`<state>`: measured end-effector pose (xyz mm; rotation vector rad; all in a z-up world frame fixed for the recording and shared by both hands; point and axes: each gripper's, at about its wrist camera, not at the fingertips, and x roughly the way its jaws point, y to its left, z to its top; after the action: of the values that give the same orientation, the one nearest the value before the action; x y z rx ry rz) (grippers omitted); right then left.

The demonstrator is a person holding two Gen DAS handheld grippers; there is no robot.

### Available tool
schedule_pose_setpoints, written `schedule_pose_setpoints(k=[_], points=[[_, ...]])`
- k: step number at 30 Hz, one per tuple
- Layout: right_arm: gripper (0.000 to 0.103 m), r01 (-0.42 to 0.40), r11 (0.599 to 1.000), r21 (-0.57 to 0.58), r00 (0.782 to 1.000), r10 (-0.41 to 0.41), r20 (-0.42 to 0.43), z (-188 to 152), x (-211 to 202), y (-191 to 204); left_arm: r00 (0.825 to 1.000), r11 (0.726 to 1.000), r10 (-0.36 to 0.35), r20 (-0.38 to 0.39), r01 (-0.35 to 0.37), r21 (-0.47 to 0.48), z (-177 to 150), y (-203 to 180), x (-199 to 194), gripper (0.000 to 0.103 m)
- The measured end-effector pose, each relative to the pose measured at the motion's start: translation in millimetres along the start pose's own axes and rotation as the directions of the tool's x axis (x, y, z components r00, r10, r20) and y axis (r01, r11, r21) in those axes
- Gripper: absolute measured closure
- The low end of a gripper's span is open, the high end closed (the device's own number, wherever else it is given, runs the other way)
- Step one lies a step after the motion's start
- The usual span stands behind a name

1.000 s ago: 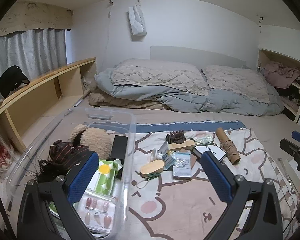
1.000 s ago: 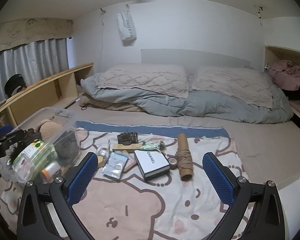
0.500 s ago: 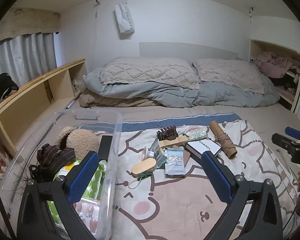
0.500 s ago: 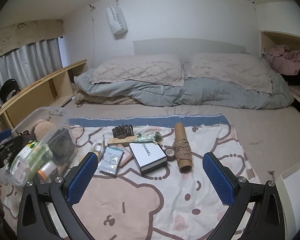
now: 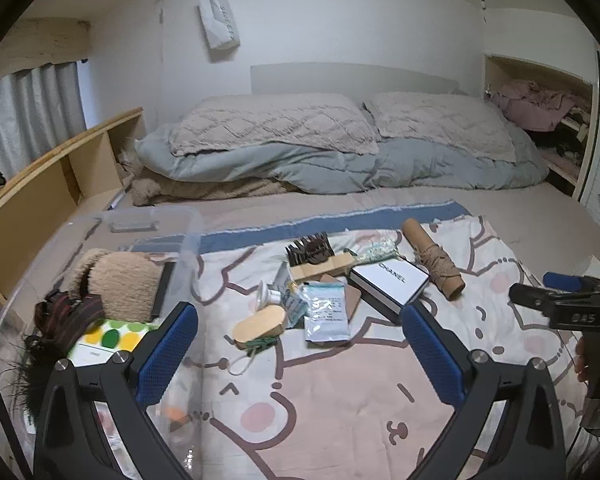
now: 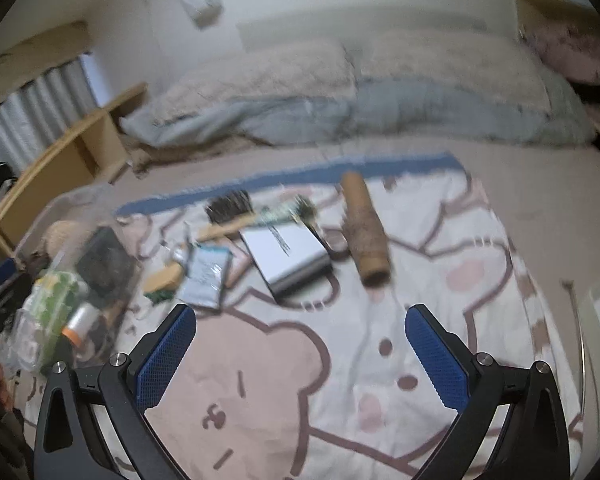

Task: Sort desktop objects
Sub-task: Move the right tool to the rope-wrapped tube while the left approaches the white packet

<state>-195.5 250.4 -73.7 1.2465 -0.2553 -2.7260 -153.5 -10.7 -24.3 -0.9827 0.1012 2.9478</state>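
Between picks: left tool (image 5: 298, 344) and right tool (image 6: 300, 344) both spread, empty; next, choose white box (image 5: 390, 282), carry to clear bin (image 5: 188, 232)

A white box (image 5: 390, 284), foil pouch (image 5: 326, 314) and twine-wrapped tube (image 5: 434, 258) lie flat together, perhaps touching, beside a clear bin (image 5: 188, 240).

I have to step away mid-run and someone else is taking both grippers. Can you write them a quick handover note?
Left gripper: open, empty, above the blanket.
Right gripper: open, empty; its view is blurred.
Clear bin at left already holds a plush toy and other items.
Left on the blanket: white box, cardboard tube, foil pouch, hair claw, wooden brush.
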Motion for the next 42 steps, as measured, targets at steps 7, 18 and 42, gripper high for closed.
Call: schedule_pose_setpoints(k=[7,18,42], points=[[0.000,0.080,0.996,0.036,0.995,-0.077,-0.062,-11,34,-30,0.997,0.999,-0.023,-0.069,0.025,0.025,-10,-11,24,0.000],[0.000,0.179,0.977,0.114,0.976,-0.162,-0.146,-19,86,-75,0.969,0.996,-0.078,-0.235,0.086,0.021,-31,-33,82,0.000],[0.000,0.325,0.945,-0.047,0.930,-0.328,-0.163,-9,176,-103,0.898,0.994,-0.092,-0.431,0.109,0.015,-94,-21,187,0.000]])
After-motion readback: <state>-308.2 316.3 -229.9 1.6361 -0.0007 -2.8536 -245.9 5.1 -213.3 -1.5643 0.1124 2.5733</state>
